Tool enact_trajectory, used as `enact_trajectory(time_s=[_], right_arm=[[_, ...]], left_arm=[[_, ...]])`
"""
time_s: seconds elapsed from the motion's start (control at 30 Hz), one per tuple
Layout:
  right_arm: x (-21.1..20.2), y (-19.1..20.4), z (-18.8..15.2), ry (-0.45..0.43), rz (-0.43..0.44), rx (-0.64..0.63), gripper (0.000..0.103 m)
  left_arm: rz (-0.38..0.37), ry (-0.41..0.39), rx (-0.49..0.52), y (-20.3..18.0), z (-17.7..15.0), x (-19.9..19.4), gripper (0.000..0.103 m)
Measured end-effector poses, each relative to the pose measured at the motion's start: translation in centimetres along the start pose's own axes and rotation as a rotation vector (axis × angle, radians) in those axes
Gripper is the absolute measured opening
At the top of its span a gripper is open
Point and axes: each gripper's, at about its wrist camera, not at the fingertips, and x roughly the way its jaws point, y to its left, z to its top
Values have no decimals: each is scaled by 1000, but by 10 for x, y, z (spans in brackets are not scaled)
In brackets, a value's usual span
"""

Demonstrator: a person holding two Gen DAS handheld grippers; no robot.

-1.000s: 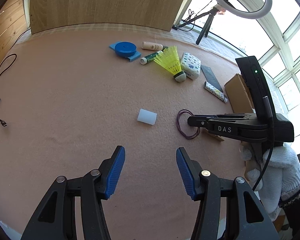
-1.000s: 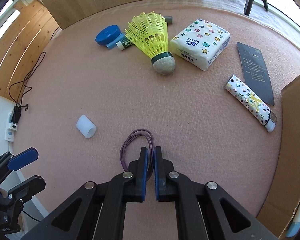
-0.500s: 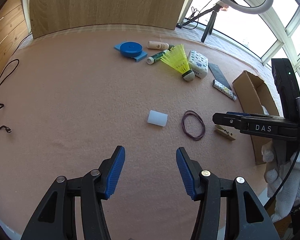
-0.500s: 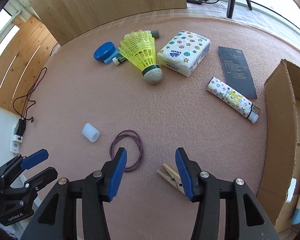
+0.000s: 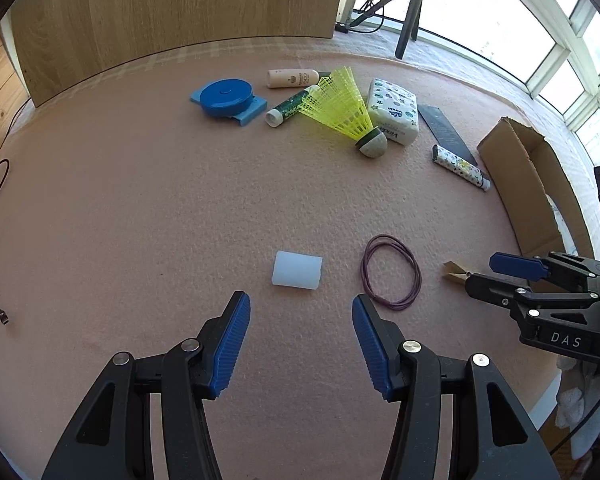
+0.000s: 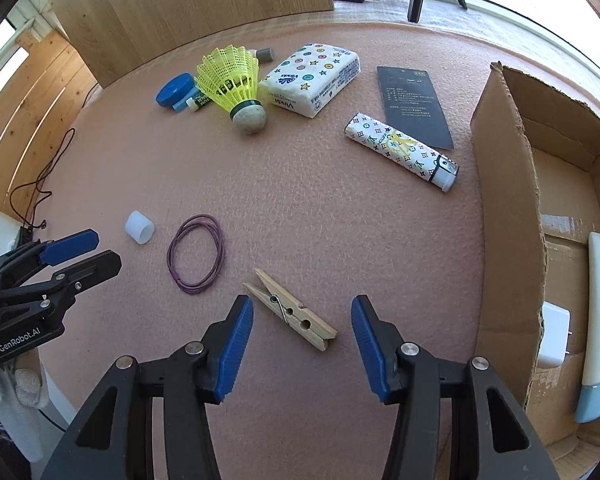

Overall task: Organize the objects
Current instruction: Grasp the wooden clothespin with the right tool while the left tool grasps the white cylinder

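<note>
Two grippers hover over the pink tabletop (image 6: 340, 208). Right gripper (image 6: 302, 344) fingers stand apart, having just opened, empty; the wooden clothespin (image 6: 290, 310) lies between them, untouched. Left gripper (image 5: 300, 344) fingers are apart, empty, with the white cylinder (image 5: 297, 270) at 12 o'clock. The purple rubber band (image 6: 196, 253) lies at 10 o'clock from the clothespin, the cardboard box (image 6: 508, 216) at 3 o'clock.

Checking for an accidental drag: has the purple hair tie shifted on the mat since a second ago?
Cannot tell: the hair tie lies about as far from the white cap as before, though both cameras moved.
</note>
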Motion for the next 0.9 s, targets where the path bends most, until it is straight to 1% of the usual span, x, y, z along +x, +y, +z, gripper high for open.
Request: enact_trajectory(time_s=[0.23,0.53,0.73,0.8,0.83,0.9], right_arm=[[8,-3,0,6,7,23,47],[8,-1,-1,0,-14,14,47],[10,8,-4,1,-43,-33,47],[10,10,-6,2,-49,-50,46],[11,12,-6,2,-57,-57,43],[11,13,-6,2,-67,-67,38]], left_arm=[[37,8,22,-5,14,10,57],[120,35,62,-10,20,27,57],[138,41,84,-15,17,34,57],[139,44,85,-15,16,36,51],[135,42,84,-16,16,36,50],[134,39,89,-17,15,36,45]])
